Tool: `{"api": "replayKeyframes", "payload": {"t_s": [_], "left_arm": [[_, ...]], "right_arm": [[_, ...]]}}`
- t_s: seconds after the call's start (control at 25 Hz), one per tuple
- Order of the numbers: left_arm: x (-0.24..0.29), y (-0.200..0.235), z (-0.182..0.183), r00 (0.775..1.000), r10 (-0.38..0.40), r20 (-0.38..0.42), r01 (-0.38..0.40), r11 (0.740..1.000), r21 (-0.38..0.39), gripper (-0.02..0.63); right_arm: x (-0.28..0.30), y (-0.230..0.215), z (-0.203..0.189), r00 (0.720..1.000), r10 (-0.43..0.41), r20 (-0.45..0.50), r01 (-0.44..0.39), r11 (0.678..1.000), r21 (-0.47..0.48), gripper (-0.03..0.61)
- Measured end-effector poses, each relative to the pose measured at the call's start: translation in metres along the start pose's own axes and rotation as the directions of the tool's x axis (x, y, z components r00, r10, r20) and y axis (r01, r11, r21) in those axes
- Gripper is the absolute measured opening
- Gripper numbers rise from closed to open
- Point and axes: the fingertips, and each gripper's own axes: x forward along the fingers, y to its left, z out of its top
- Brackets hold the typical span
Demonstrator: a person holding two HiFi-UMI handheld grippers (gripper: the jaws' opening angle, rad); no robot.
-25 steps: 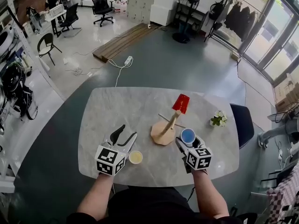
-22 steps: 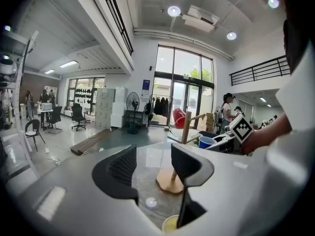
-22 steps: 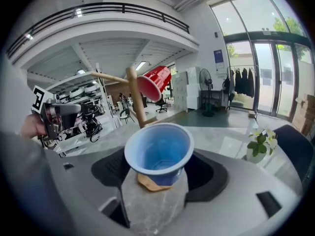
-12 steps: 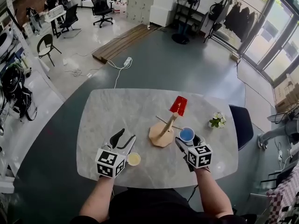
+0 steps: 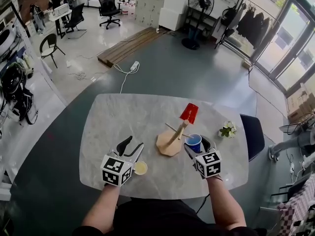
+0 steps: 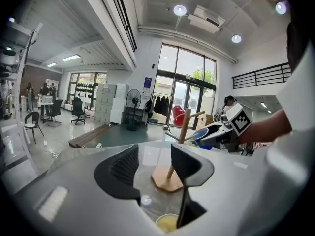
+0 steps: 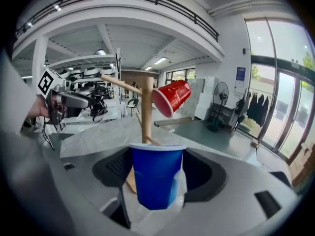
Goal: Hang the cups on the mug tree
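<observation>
Job part done: red cup point(image 5: 189, 111) hangs on the mug tree point(image 5: 171, 142). Right claw point(image 5: 197, 146) grips the blue cup point(image 5: 194, 141); left claw point(image 5: 130, 146) gapes empty by, maybe, a yellow cup point(image 5: 141, 167).

A rounded grey marble-patterned table point(image 5: 123, 117) carries a wooden mug tree point(image 5: 169, 144) on its round base, a small yellow cup point(image 5: 141, 167), and a little white-flowered plant point(image 5: 227, 130).

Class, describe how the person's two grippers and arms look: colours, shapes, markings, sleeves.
The left gripper and right gripper each have a grey body, two black ribbed jaws and a white cube with black square markers. No sleeves cover the forearms.
</observation>
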Motion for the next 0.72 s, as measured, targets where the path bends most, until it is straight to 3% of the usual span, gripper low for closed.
{"api": "replayKeyframes", "payload": {"t_s": [0.28, 0.72], "left_arm": [[-0.003, 0.003, -0.004, 1.000, -0.006, -0.014, 0.005, 1.000, -0.008, 0.213], [-0.016, 0.014, -0.012, 1.000, 0.005, -0.020, -0.006, 0.999, -0.046, 0.213]], "right_arm": [[0.008, 0.014, 0.010, 0.998, -0.001, -0.056, -0.008, 0.986, -0.164, 0.324], [0.027, 0.028, 0.017, 0.986, 0.012, -0.166, -0.066, 0.943, -0.326, 0.323]]}}
